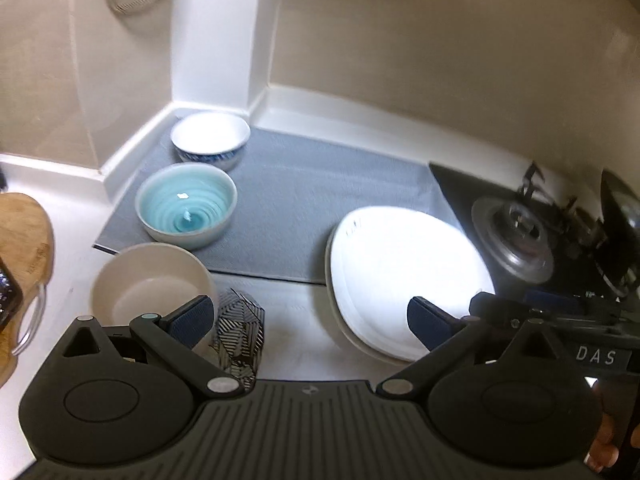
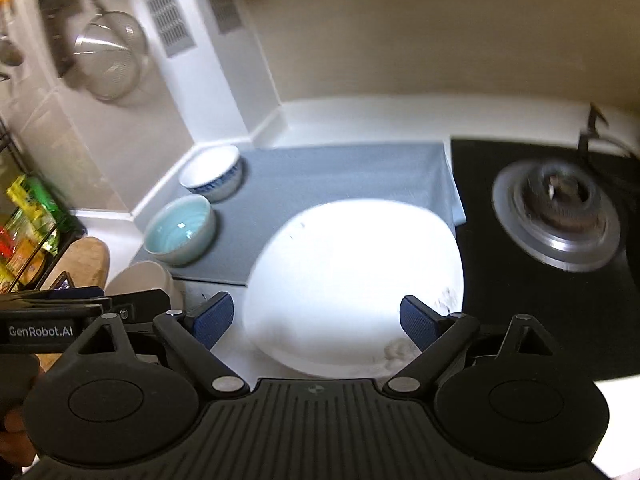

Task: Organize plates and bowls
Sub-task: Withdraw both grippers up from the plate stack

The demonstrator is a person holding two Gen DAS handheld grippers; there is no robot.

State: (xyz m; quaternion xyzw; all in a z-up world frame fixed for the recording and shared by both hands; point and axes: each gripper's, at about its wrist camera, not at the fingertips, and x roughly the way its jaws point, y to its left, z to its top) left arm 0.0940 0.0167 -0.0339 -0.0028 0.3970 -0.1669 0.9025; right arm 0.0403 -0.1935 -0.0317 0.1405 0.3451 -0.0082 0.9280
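Plates (image 2: 352, 280), stacked white and glossy at the mat's (image 2: 340, 176) near right edge beside the burner (image 2: 556, 220), could slip or chip if the spread, empty right gripper (image 2: 316, 320) pinches the rim unevenly, while the left gripper (image 1: 310, 318) hangs released.

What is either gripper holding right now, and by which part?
Nothing. The left gripper and right gripper are both open, above the white plates.

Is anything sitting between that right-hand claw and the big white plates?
Nothing visible does. The right gripper is open with the white plates directly ahead of its fingers, and only bare counter lies between. The bowls, like the blue bowl, sit off to the left.
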